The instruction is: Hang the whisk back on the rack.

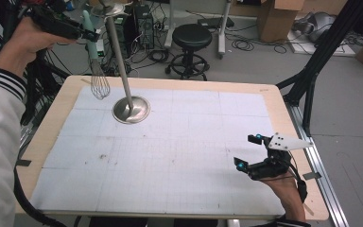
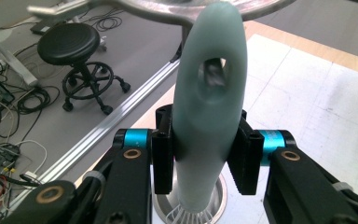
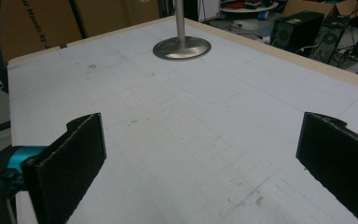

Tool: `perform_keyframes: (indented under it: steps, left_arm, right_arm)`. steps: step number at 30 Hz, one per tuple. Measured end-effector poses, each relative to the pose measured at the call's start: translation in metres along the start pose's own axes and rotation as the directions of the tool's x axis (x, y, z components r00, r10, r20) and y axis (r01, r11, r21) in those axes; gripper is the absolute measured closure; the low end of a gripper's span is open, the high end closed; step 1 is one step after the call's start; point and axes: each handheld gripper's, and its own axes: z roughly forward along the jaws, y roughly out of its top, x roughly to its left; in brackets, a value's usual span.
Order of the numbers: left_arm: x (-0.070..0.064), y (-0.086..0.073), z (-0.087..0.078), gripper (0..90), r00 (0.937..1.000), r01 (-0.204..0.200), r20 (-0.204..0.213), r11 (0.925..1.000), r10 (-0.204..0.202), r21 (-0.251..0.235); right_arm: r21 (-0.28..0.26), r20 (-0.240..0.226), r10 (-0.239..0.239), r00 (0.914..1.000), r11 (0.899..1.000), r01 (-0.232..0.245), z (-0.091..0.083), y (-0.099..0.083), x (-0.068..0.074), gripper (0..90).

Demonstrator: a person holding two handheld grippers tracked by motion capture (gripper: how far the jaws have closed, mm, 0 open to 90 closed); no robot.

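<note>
Left gripper (image 2: 204,154) clamps whisk (image 2: 209,107); high view reveals wires.

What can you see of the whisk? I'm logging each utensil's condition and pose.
The whisk has a pale mint-green, smooth, plastic-looking handle with an oval hanging hole near its top, and a balloon of thin metal wires below. It hangs upright, wires downward, raised above the table's far left corner, close beside the metal stand's pole; whether they touch is unclear. The left tongs clamp the handle from both sides. It looks clean and intact.
</note>
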Motion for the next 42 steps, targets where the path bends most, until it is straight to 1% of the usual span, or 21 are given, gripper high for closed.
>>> perform_keyframes:
  steps: [8, 12, 18, 19, 21, 23, 24, 28, 29, 30, 32, 35, 38, 40, 42]
  left_arm:
    - [-0.001, 0.000, 0.002, 66.0, 1.0000, 0.003, -0.007, 1.0000, -0.003, -0.002]
    - [-0.002, 0.001, 0.003, 65.8, 0.9998, 0.015, -0.012, 0.9999, -0.015, -0.001]
    - [-0.003, 0.001, 0.003, 65.2, 0.9995, 0.009, -0.032, 0.9999, -0.008, 0.005]
    - [-0.003, 0.001, 0.002, 64.0, 0.9995, 0.007, -0.032, 1.0000, -0.007, 0.005]
    - [-0.003, -0.001, 0.001, 55.5, 0.9989, 0.002, -0.046, 1.0000, -0.001, 0.008]
    - [-0.003, -0.003, -0.001, 51.4, 0.9989, -0.003, -0.047, 0.9999, 0.004, 0.014]
    - [-0.003, -0.003, -0.003, 48.8, 0.9985, -0.004, -0.054, 0.9999, 0.005, 0.014]
    - [-0.006, -0.009, -0.012, 33.5, 0.9978, -0.001, -0.066, 0.9996, 0.003, 0.028]
    - [-0.009, -0.012, -0.015, 28.3, 0.9972, -0.002, -0.075, 0.9997, 0.004, 0.025]
    - [-0.011, -0.016, -0.018, 26.1, 0.9962, -0.009, -0.087, 0.9999, 0.009, 0.006]
    - [-0.015, -0.027, -0.027, 24.4, 0.9964, 0.013, -0.084, 0.9988, -0.017, -0.047]
    - [-0.022, -0.043, -0.037, 18.8, 0.9940, 0.021, -0.106, 0.9992, -0.025, -0.035]
    - [-0.032, -0.062, -0.049, 16.6, 0.9953, 0.018, -0.094, 0.9983, -0.024, -0.056]
    - [-0.037, -0.072, -0.055, 12.2, 0.9956, 0.024, -0.089, 0.9977, -0.030, -0.064]
    - [-0.042, -0.082, -0.060, 8.1, 0.9952, 0.017, -0.095, 0.9965, -0.025, -0.082]
  right_arm:
    - [-0.002, -0.004, 0.003, 1.0000, 1.000, -0.003, 0.000, -0.001, -0.001, 0.1]
    - [-0.004, -0.006, 0.002, 1.0000, 1.000, -0.002, 0.001, 0.000, 0.000, 0.1]
    - [-0.008, -0.009, 0.000, 1.0000, 1.000, 0.000, -0.001, 0.000, 0.000, 0.1]
    - [-0.009, -0.010, 0.001, 1.0000, 1.000, -0.001, -0.001, 0.000, 0.000, 0.1]
    - [-0.008, -0.009, -0.001, 1.0000, 1.000, 0.001, -0.001, 0.000, -0.001, 0.1]
    - [-0.010, -0.009, -0.002, 1.0000, 1.000, 0.002, -0.001, 0.000, 0.000, 0.1]
    - [-0.009, -0.009, -0.002, 1.0000, 1.000, 0.002, -0.001, 0.001, 0.000, 0.1]
    - [-0.010, -0.007, -0.002, 1.0000, 1.000, 0.002, -0.002, 0.000, -0.001, 0.1]
    - [-0.010, -0.004, 0.000, 1.0000, 1.000, 0.000, -0.002, 0.000, -0.001, 0.1]
    - [-0.011, -0.002, 0.001, 1.0000, 1.000, -0.001, -0.003, 0.000, -0.002, 0.1]
    - [-0.015, -0.001, 0.000, 1.0000, 1.000, 0.000, -0.004, 0.001, -0.001, 0.1]
    - [-0.018, 0.002, -0.003, 1.0000, 1.000, 0.003, -0.004, 0.001, -0.001, 0.1]
    - [-0.014, 0.004, -0.004, 1.0000, 1.000, 0.004, -0.004, 0.001, -0.001, 0.1]
    - [-0.011, 0.003, -0.008, 1.0000, 1.000, 0.008, -0.003, 0.002, 0.000, 0.1]
    - [-0.008, 0.006, -0.011, 0.9999, 1.000, 0.011, -0.002, 0.002, 0.001, 0.1]
